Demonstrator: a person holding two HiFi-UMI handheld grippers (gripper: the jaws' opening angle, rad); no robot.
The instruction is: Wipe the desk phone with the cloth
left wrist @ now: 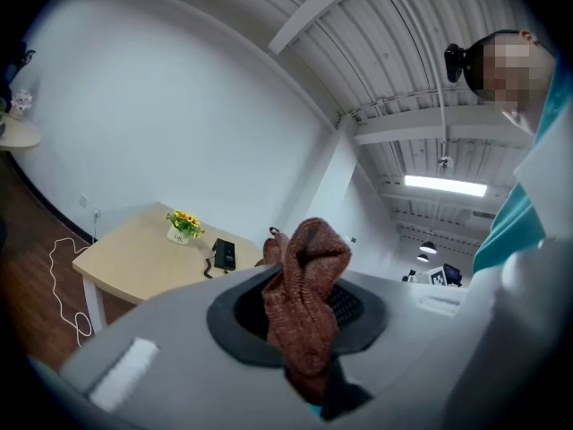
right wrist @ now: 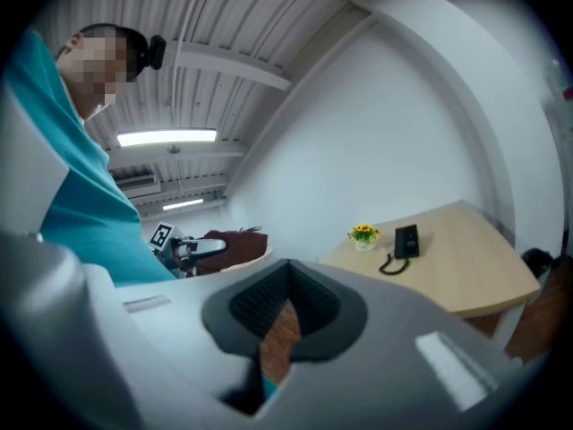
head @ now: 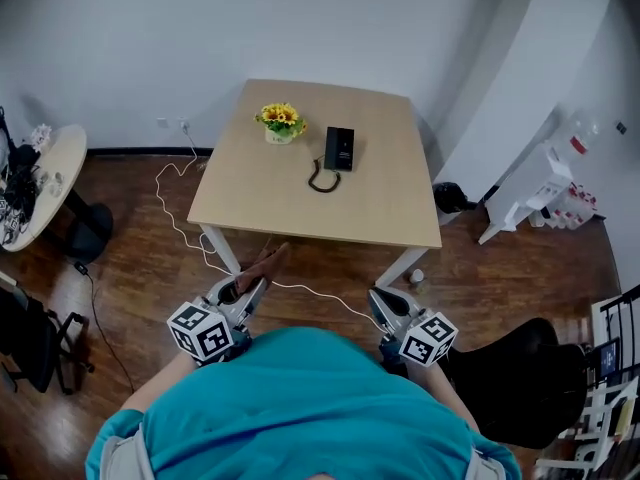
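Premises: white-walled room, wooden floor, one light wooden table standing well ahead of the operator. The desk phone lies near the table's far middle, handset on its cradle, coiled cord looped on the near side, and a small pot of yellow flowers just beside it to the left. A white cable trails over the floor at the table's left legs. The left gripper is clenched on the cloth, a brown knitted piece bunched between the jaws and standing proud of the tips. The right gripper is drawn together at the tips, with nothing between them. Both are held low at the operator's body, well apart from the phone. Assessment: wiping is not yet begun; the step in hand is the approach. Recommended: step round the floor cable, bring the cloth's loose end down flat on the handset, wipe lengthwise with light pressure, and steady the phone body with the free right gripper, keeping clear of the flower pot and cord.
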